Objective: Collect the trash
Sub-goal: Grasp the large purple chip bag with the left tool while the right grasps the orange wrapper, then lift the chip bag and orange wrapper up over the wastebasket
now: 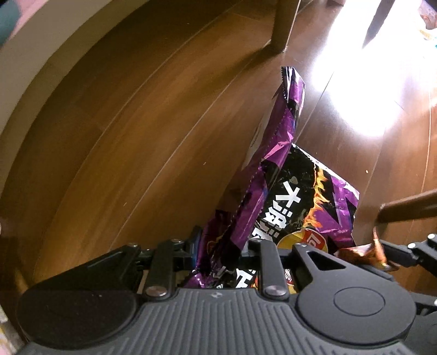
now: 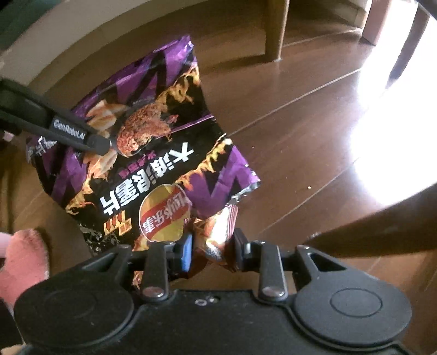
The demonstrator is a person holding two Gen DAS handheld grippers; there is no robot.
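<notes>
Spanning both views, brown wood plank floor (image 2: 286,131), with bright glare patch on the right side. Beige baseboard or wall edge (image 1: 32,62) curves along upper left. Light wood furniture leg (image 2: 274,30) stands on the floor at top centre; a dark leg (image 1: 374,24) rises into the glare further right.

Large crumpled purple-and-black foil chip bag (image 2: 153,153) with flame print, white Chinese characters and a red-yellow Lay's logo is held up off the floor between the two tools. In the left wrist view the same bag (image 1: 300,196) rises from the left gripper (image 1: 222,254), its serrated top edge pointing up; jaws pressed together on a folded purple edge of the bag. Right wrist view shows that left gripper (image 2: 101,143) as a black finger labelled GenRobot.AI coming from the left and lying over the bag's upper part.

Right gripper (image 2: 211,250): jaws only partly closed, blue pad on the left finger, pinching a small crumpled orange-brown snack wrapper (image 2: 215,234) that sits just beside the big bag's lower corner, touching it.

Pink fuzzy slipper or sock (image 2: 24,256) at lower left. Tiny yellow crumb (image 2: 309,188) on the floor, right of the bag.
</notes>
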